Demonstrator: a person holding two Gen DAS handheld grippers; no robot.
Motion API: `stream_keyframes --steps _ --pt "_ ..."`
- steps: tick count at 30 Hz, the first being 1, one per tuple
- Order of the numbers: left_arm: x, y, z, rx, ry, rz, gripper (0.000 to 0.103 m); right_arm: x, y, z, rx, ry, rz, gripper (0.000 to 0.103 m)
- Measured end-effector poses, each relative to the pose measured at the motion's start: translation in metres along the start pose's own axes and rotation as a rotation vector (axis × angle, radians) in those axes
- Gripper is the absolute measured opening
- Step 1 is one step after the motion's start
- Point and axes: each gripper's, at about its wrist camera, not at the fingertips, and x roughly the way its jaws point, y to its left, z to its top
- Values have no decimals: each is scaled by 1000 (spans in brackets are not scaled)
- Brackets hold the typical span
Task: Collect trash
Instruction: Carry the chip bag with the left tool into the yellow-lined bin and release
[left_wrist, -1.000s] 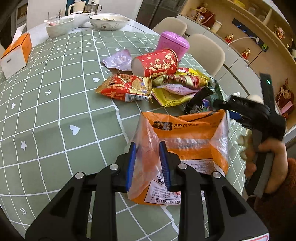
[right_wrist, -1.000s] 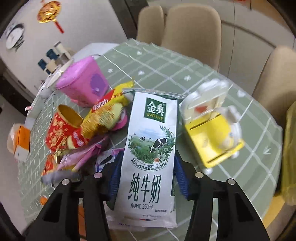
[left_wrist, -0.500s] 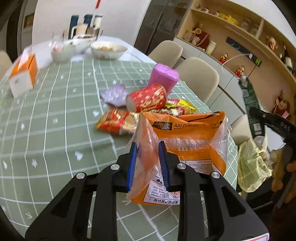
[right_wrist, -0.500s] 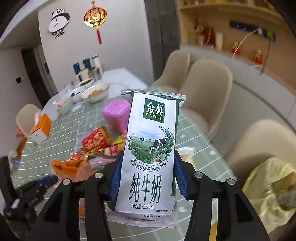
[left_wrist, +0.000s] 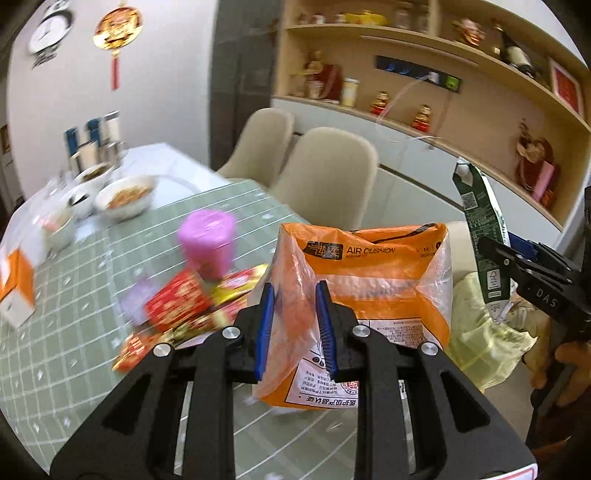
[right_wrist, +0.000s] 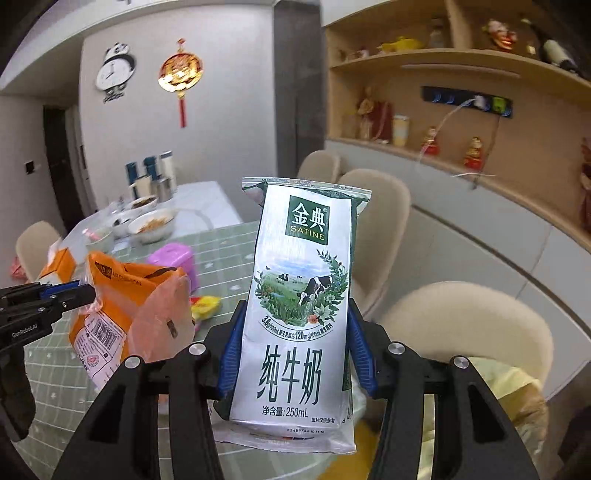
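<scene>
The left gripper (left_wrist: 294, 326) clamps the crinkled orange-and-clear plastic bag (left_wrist: 373, 280) above the green grid-patterned tablecloth (left_wrist: 74, 325). The right gripper (right_wrist: 295, 354) clamps the upright silver-and-green milk pouch (right_wrist: 299, 314), right of the bag. A yellow plastic bin liner (left_wrist: 480, 332) sits beyond the tablecloth edge. Carry both items over the liner; open the jaws only once directly above it.

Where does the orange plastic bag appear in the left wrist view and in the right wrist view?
Left wrist view: the orange plastic bag fills the centre, clamped in the left hand-held gripper.
Right wrist view: it hangs at the left, beside the milk carton.
Shared landmark: the pink container on the table behind it.
</scene>
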Motion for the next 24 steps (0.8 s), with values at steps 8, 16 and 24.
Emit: stream_keyframes --steps 8,16,24 --pt "42 -96 37 113 22 -155 22 -39 -93 2 34 -88 -166 48" --pt "107 -230 45 285 126 -372 22 -75 -198 -11 108 -101 -377 48" --pt "162 -330 23 477 165 -391 22 -85 -250 -33 148 -112 -496 48"
